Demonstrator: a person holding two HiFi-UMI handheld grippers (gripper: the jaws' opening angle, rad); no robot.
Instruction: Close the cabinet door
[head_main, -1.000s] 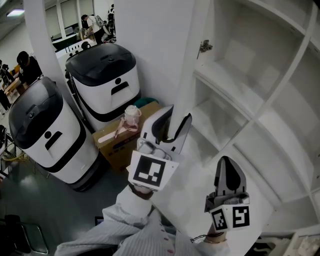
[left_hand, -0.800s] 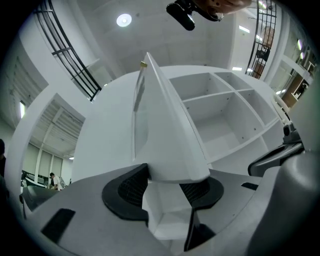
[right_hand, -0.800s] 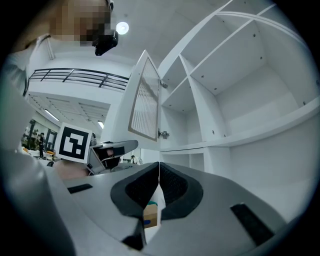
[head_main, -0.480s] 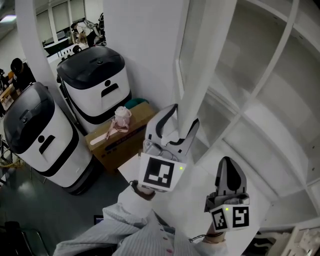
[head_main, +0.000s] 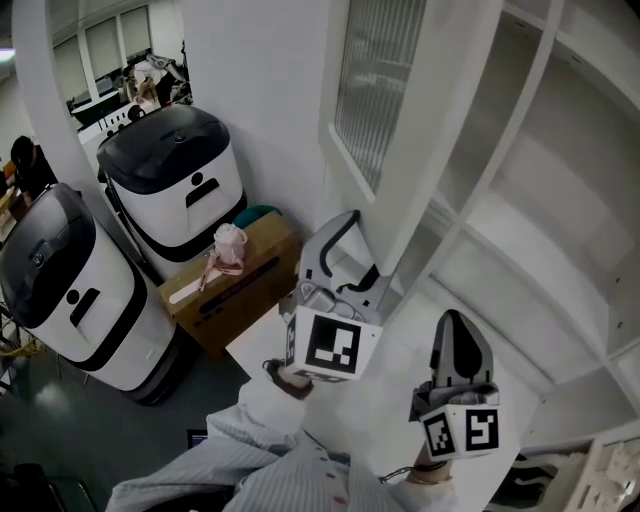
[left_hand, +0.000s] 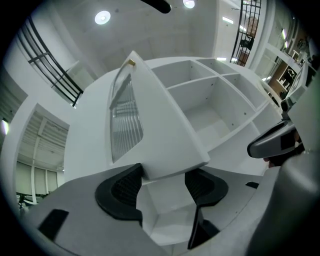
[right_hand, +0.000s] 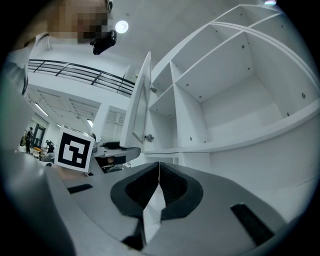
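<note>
The white cabinet door (head_main: 400, 130) with a ribbed glass pane (head_main: 365, 90) stands partly swung out from the open white shelf cabinet (head_main: 530, 230). My left gripper (head_main: 355, 250) sits at the door's lower corner. In the left gripper view the door's corner (left_hand: 167, 160) lies between the two pads (left_hand: 122, 192) of the left gripper (left_hand: 162, 185). Its jaws have just been opening and stand wide, not pressing on the door. My right gripper (head_main: 452, 325) hovers lower right in front of the shelves, and the right gripper (right_hand: 159, 187) is shut on nothing. The door (right_hand: 140, 100) shows edge-on there.
Two white machines with black lids (head_main: 175, 170) (head_main: 60, 290) stand on the floor at left. A cardboard box (head_main: 230, 290) with a pink cup (head_main: 228, 243) on it lies beside them, just left of the door. People work far back at left.
The door has swung right toward the cabinet, so its glass face now shows. The left gripper went with it and its jaws have spread wider. The right gripper looks unchanged.
</note>
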